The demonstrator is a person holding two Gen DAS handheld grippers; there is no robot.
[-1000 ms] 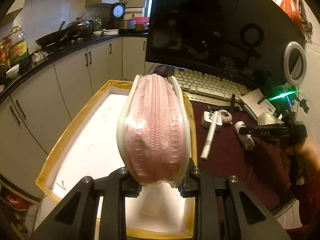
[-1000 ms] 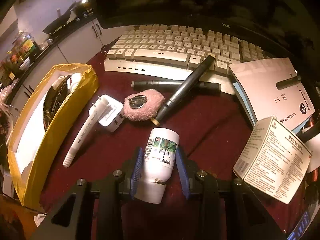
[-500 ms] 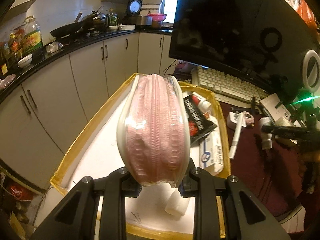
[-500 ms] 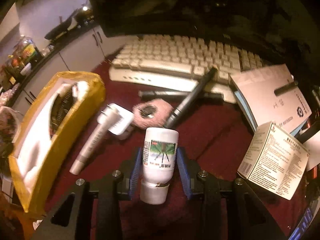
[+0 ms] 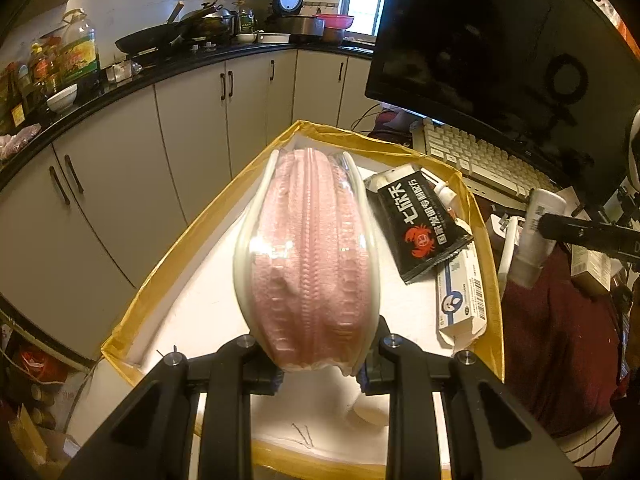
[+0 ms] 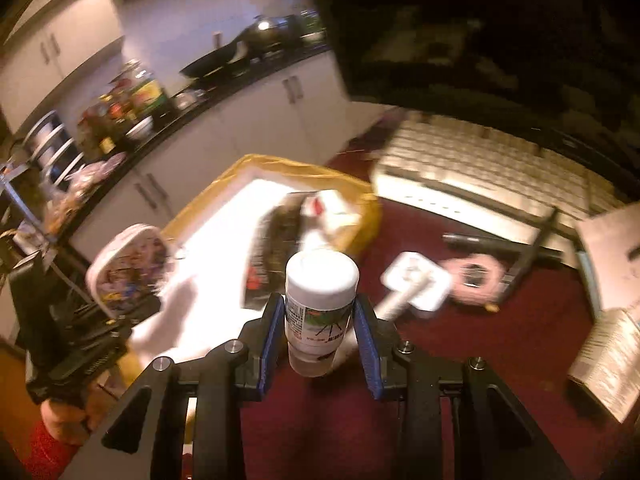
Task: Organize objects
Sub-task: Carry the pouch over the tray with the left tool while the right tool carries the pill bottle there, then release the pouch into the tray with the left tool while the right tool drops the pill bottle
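- Left gripper point(image 5: 316, 364): jaws closed on a pink pouch point(image 5: 308, 256), gripped at its lower end, standing upright on edge between the pads; clear wrapping with a white rim on each side, zip ridge down the middle.
- Pouch held above the white floor of a yellow-edged box point(image 5: 168, 264), not touching it.
- In the box, right side: black sachet point(image 5: 422, 224) with white print and a red crab mark, lying partly over a white carton point(image 5: 460, 300) with a barcode; small white tube end visible behind the sachet.
- Right gripper point(image 6: 320, 320): blue pads narrowed onto a white bottle point(image 6: 320, 304), white cap up, printed label facing the camera; bottle lifted clear of the dark red table cover point(image 6: 500, 360).
- Bottle positioned near the right edge of the box; frame blurred.
- On the cover, right wrist view: white charger point(image 6: 420, 284) with a white pen across it, pink fluffy disc point(image 6: 476, 276), dark pens, keyboard point(image 6: 480, 168) below a dark monitor point(image 5: 500, 40), printed carton at far right.
- Hand with a red sleeve point(image 6: 52, 436) visible at lower left, holding the left gripper.
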